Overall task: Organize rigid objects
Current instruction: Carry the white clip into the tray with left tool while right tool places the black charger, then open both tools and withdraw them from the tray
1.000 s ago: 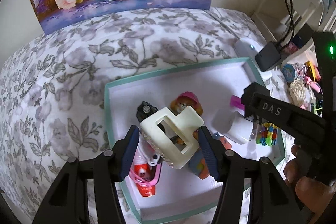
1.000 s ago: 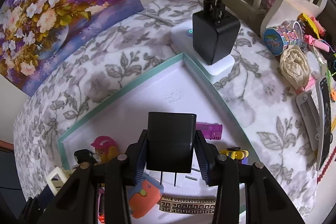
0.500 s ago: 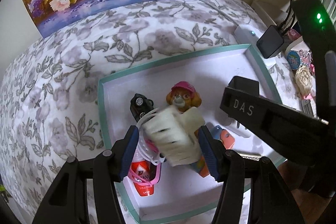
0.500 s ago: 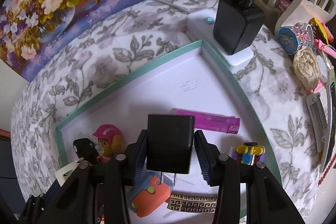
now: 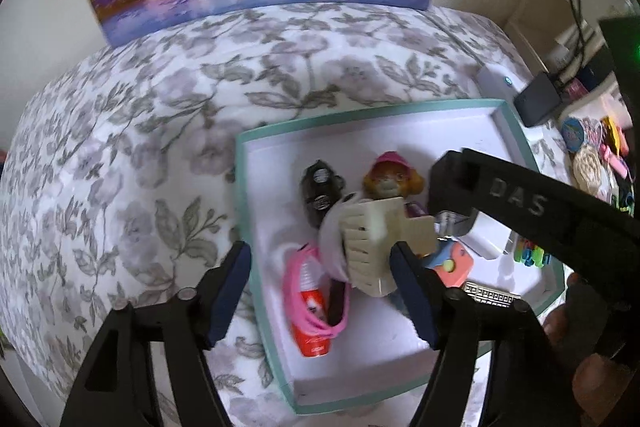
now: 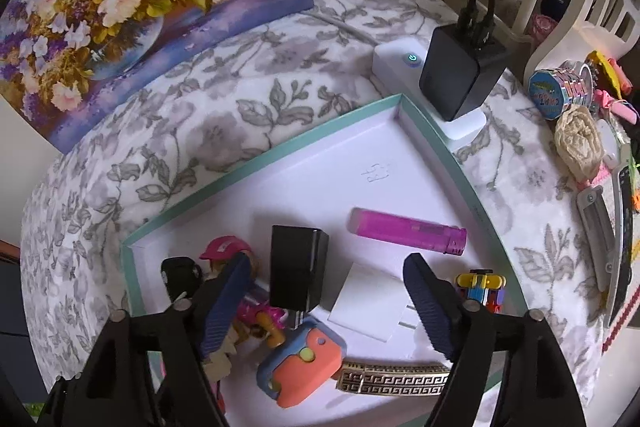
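Observation:
A teal-rimmed white tray [image 5: 245, 211] [image 6: 280, 151] lies on the flowered cloth. My left gripper [image 5: 322, 273] is open over its left part; a cream hair claw [image 5: 380, 239] rests in the tray against the right finger. My right gripper [image 6: 328, 301] is open and empty over the tray's middle. A black charger [image 6: 298, 273] lies in the tray just inside its left finger, free of the pads. The right gripper also shows in the left wrist view as a black bar marked DAS [image 5: 516, 195].
The tray holds a pup figure [image 5: 392, 179], black toy car [image 5: 320, 189], red tube with pink band [image 5: 312, 307], pink lighter [image 6: 408, 229], white plug [image 6: 372, 303], orange toy [image 6: 304, 363], gold clip [image 6: 396, 381], brick toy [image 6: 482, 289]. A power strip [image 6: 404, 63] and hair items [image 6: 578, 141] lie right.
My left gripper opened wider and shifted left, leaving the cream claw in the tray. My right gripper opened and let go of the black charger, which now lies in the tray.

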Motion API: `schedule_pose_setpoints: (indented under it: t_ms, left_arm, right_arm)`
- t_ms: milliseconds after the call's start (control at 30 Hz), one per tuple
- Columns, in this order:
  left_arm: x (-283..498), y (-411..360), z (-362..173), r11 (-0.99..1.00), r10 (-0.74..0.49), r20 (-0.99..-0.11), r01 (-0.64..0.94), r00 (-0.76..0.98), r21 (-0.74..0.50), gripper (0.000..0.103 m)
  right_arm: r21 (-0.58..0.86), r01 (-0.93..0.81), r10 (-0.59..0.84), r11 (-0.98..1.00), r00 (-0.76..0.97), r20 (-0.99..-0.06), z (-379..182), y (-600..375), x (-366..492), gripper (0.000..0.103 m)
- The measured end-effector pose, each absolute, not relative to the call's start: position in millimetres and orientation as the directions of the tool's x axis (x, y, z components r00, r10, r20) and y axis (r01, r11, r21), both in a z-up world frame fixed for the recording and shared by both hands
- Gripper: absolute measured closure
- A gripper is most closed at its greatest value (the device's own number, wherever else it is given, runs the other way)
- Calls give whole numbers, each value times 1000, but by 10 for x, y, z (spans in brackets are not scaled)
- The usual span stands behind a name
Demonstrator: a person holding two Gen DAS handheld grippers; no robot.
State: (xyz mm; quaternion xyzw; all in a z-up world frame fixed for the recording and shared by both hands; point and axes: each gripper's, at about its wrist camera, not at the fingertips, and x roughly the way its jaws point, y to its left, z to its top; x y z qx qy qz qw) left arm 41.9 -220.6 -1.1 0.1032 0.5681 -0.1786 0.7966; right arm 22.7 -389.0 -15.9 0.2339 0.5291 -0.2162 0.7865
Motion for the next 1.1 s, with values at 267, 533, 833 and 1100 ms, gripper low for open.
schedule_pose_setpoints:
  t_ms: [267,533,833,1100]
  left_arm:
    - [376,-1916,107,941,-179,-928,332,326,-64,28]
    - [341,-1473,-14,972,-158,-935,216,317,-92,27]
    - [374,-1009,-47,994,-100,-936,86,338,-75,19]
    - [314,-776,-16,996,-87,-933,52,350,-74,19]
  right_arm:
    - [132,560,-95,818,358,-929,-76,-3667,158,14]
    - [127,522,-97,843,379,-920,-3,-3419,46,6]
    - [117,484,-84,867,374,-924,-32,-3195,-108,1]
    - [108,458,-85,882,381,-921,-14,-3032,-251,0]
